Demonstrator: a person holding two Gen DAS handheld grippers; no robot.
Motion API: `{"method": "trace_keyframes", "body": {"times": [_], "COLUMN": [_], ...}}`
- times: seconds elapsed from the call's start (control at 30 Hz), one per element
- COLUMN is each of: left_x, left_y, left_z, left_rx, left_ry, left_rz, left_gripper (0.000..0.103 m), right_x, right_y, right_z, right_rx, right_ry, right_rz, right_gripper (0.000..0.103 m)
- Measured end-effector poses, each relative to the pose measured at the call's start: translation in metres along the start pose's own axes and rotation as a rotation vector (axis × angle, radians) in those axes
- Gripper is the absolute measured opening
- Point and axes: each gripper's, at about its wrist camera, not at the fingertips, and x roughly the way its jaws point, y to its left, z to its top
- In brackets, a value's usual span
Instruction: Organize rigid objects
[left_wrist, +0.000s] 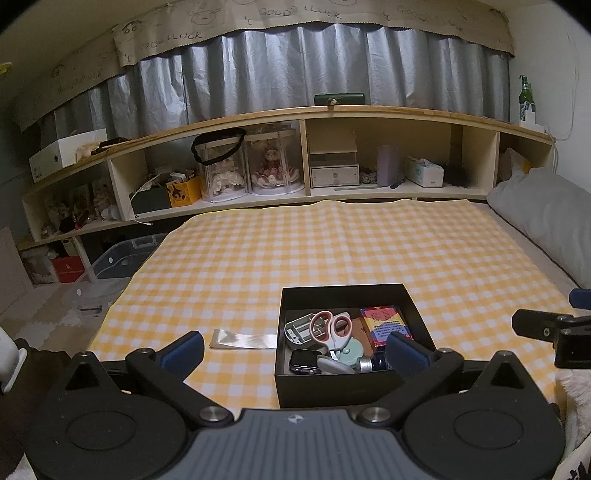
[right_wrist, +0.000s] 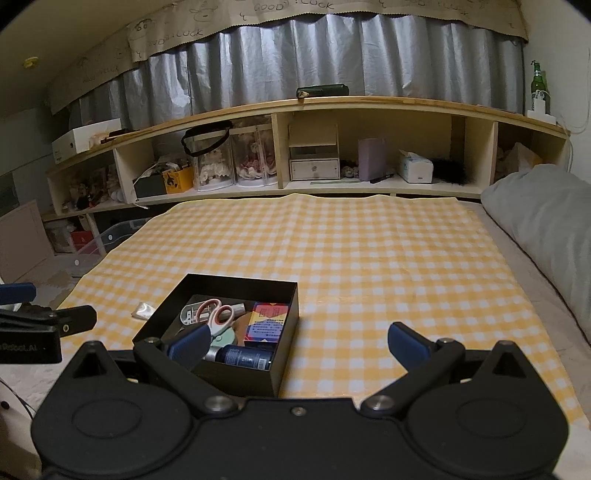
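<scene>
Black box (left_wrist: 354, 386), square, rigid, open-topped: lower centre of the left wrist view, lower left of the right wrist view, standing on the checked cloth (left_wrist: 332, 251).

Contents, packed close:
- scissors (left_wrist: 334, 326), pink-and-white plastic handles, lying on top;
- grey plastic frame (left_wrist: 299, 326), at the box's left wall;
- card pack (left_wrist: 384, 321), multicoloured, flat, at the right wall;
- smartwatch (left_wrist: 303, 360), dark glossy face, near corner;
- mint disc (left_wrist: 354, 349), round;
- dark blue bottle (right_wrist: 243, 356), cylindrical with metal cap, along the near wall.

Clear wrapper (left_wrist: 243, 339): flat, shiny, on the cloth just left of the box.

Cloth: yellow-and-white gingham, creased; broad bare stretch beyond and right of the box, up to the shelf (left_wrist: 303, 114) at the top and the grey pillow (right_wrist: 543, 214) at the right edge.

Left gripper (left_wrist: 295, 349): fingers spread wide, blue ribbed pads, holding nothing, right pad over the box's near right corner.

Right gripper (right_wrist: 297, 341): fingers spread wide, holding nothing, left pad over the box.
</scene>
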Motion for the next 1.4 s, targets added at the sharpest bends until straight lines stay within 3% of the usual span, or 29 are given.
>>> {"method": "trace_keyframes", "body": {"times": [1.4], "left_x": [0.0007], "left_y": [-0.0002], "left_z": [-0.0019], "left_rx": [-0.015], "left_ry": [0.003], "left_rz": [-0.008], "left_gripper": [0.103], "right_x": [0.0007], "right_y": [0.0025], "right_z": [-0.0008], "right_rx": [-0.003], "right_ry": [0.003], "right_rz": [-0.004], "right_gripper": [0.103]}}
